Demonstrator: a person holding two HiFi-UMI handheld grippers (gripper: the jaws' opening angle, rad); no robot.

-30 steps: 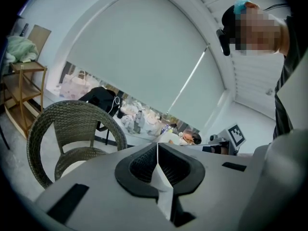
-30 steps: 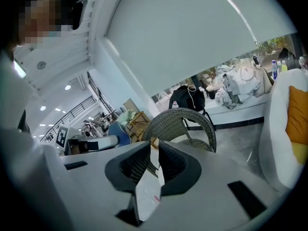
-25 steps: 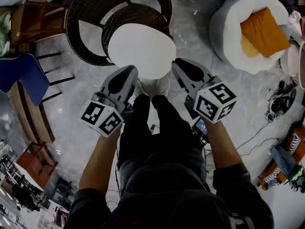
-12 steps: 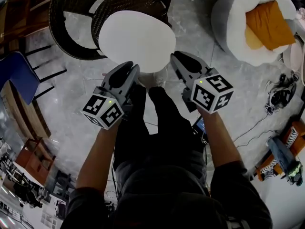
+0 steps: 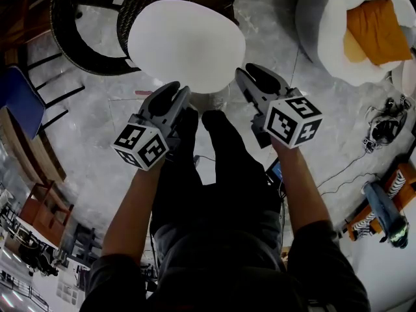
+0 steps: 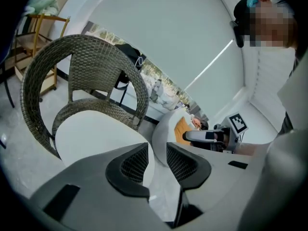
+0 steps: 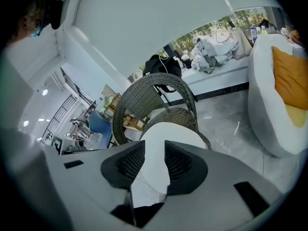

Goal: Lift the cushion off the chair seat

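A white oval cushion [image 5: 185,44] lies on the seat of a dark wicker chair [image 5: 68,41]. My left gripper [image 5: 170,93] hangs just short of the cushion's near left edge, and my right gripper [image 5: 250,77] just short of its near right edge. Neither touches it. In the left gripper view the left gripper [image 6: 157,155] has its jaws opening, with nothing between them and the cushion [image 6: 91,134] beyond. In the right gripper view the right gripper [image 7: 155,160] is also opening and empty, with the cushion [image 7: 168,131] seen through the gap, ahead and below.
A round white armchair [image 5: 325,38] holding an orange cushion [image 5: 377,21] stands at the right. A blue chair [image 5: 19,99] and wooden furniture stand at the left. Cables and gear [image 5: 383,132] lie on the floor at right. The person's legs [image 5: 208,161] stand between the grippers.
Both grippers have come down toward the cushion's near edge. Their jaws, shut a second ago, now stand apart. The cushion stays on the seat.
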